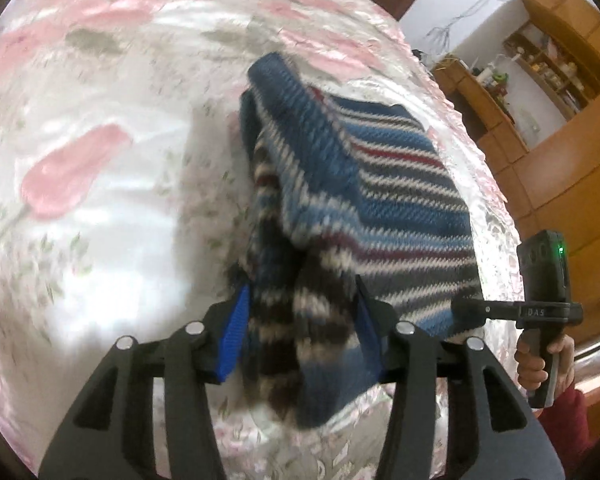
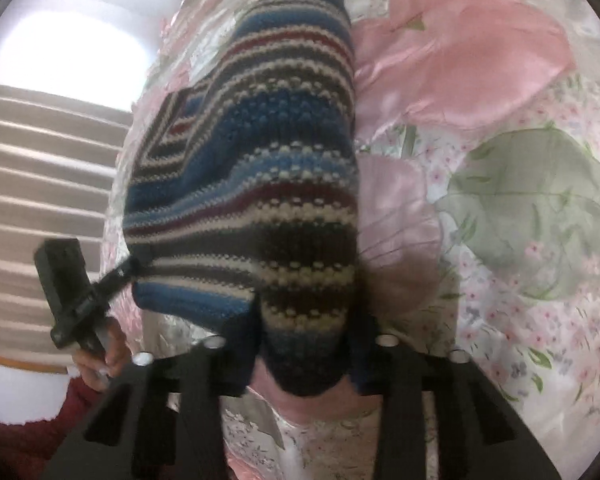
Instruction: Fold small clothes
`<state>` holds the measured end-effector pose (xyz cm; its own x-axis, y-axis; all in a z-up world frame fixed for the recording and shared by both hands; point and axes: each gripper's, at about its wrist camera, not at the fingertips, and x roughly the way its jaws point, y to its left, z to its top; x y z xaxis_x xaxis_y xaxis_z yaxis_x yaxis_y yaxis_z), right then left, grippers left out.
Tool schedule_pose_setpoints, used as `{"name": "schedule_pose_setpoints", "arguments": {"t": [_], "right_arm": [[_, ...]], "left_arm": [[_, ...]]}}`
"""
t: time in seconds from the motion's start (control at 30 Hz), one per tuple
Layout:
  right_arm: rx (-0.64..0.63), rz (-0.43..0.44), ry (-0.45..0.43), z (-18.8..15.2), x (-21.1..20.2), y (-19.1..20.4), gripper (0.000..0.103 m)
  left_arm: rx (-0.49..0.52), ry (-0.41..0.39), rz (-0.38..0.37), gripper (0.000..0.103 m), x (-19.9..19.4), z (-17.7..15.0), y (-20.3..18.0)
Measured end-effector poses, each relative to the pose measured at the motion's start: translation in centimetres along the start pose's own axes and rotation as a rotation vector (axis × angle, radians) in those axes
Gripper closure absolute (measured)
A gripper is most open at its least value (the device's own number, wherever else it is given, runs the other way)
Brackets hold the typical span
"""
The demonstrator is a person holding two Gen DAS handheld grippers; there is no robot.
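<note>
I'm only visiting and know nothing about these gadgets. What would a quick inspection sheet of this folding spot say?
Surface: shiny satin bedspread printed with pink flowers and green leaves.
Job's things: striped knitted garment in blue, white, brown and dark red, partly lifted, its far part resting on the spread.
Clutter: nothing seen.
Grippers: left gripper has a bunched garment edge between its blue-padded fingers; right gripper has another edge between its fingers. Each is held in a hand with a red sleeve.
Cables: nothing seen on the surface; thin wires on the far wall.
Surroundings: wooden shelf unit with small bottles; bright window.
</note>
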<state>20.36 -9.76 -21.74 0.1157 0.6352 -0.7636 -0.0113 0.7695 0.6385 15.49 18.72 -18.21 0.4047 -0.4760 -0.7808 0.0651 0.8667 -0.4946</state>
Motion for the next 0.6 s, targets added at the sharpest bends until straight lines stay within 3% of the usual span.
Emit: {"name": "schedule_pose_setpoints", "arguments": {"t": [0.13,0.3,0.4,0.5,0.6], "right_arm": [[-0.039,-0.037,-0.037,0.2,-0.7,2.3,0.078],[-0.050,-0.163,-0.011,-0.1,1.5,2.2,0.075],[-0.012,-0.149,-0.015,-0.1,2.3,1.1,0.071],[0.010,-0.142,-0.030,-0.1,2.4,1.0,0.069],[0.011,-0.188,-0.064,-0.7,1.3,1.7,0.052]], "left_arm": [[-0.023,-0.004,0.001,0.060,-0.2,-0.7,0.3],[-0.018,0.024,0.043,0.058,0.9,-2.0,1.1],[-0.074,0.027,0.010,0.055,1.3,-2.5,2.4],[-0.061,0.016,0.015,0.053,1.3,-2.7,2.6],[-0.050,0.018,0.052,0.046,0.5,-2.7,2.0]]}}
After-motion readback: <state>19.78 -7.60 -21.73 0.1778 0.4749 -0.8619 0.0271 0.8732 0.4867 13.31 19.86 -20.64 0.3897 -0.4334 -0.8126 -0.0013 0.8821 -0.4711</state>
